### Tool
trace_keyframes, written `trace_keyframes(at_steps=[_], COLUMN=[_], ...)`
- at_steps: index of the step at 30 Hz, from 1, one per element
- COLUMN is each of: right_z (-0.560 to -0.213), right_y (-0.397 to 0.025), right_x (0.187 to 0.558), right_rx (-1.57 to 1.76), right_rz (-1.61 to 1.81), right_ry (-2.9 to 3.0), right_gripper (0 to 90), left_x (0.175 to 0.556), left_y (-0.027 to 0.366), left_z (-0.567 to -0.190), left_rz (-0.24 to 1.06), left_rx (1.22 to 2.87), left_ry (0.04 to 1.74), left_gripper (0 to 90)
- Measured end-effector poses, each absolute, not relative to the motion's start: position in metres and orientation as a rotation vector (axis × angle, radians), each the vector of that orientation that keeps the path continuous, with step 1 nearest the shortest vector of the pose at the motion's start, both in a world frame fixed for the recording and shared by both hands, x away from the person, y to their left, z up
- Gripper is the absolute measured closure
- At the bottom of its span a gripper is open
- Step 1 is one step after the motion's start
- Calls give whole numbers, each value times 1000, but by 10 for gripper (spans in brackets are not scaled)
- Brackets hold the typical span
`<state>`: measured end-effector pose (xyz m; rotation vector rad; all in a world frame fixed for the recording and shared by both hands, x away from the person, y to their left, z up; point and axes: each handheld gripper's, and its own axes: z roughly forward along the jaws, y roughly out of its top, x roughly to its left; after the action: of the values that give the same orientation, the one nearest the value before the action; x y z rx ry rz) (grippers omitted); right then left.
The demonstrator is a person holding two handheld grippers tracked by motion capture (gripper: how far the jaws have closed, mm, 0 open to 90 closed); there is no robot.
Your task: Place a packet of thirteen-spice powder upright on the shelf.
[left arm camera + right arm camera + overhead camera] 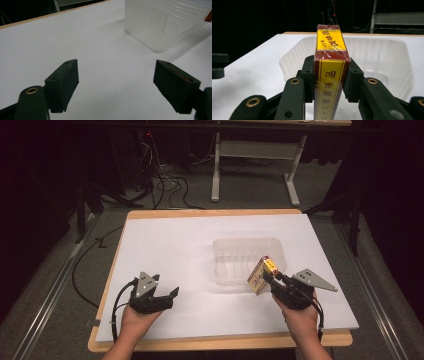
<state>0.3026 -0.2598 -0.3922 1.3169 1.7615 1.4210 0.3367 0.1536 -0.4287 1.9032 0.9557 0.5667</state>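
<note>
The right gripper (270,278) is clamped on a red and yellow box (330,75), pinching its narrow sides and holding it at the near right edge of a clear plastic tray (235,251). The left gripper (170,294) rests low over the white surface (165,240), well left of the tray, its jaws spread wide with nothing between them.

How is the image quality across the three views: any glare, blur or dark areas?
High view: white table cover evenly lit, surroundings very dark. Left gripper view: open black left claw soft and near, clear plastic tray throws a faint shadow. Right gripper view: sharp red-and-yellow wrapped box with slight film glare, black background.
</note>
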Motion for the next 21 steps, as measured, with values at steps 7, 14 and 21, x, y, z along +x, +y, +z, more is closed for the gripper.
trace_keyframes(at_steps=[7, 14, 21], right_z=[-387, -379, -375], right_y=[-265, -267, -267], right_x=[303, 307, 318], right_rx=[1328, 1348, 1383], right_rz=[1406, 1368, 1339], right_ry=[1717, 1653, 1606], right_gripper=[677, 676, 676], left_x=[337, 337, 338], left_y=[144, 140, 140], left_z=[-430, -432, -432], left_rz=[562, 571, 548], left_rx=[1910, 1924, 1919], left_ry=[950, 935, 936], left_gripper=[187, 186, 187])
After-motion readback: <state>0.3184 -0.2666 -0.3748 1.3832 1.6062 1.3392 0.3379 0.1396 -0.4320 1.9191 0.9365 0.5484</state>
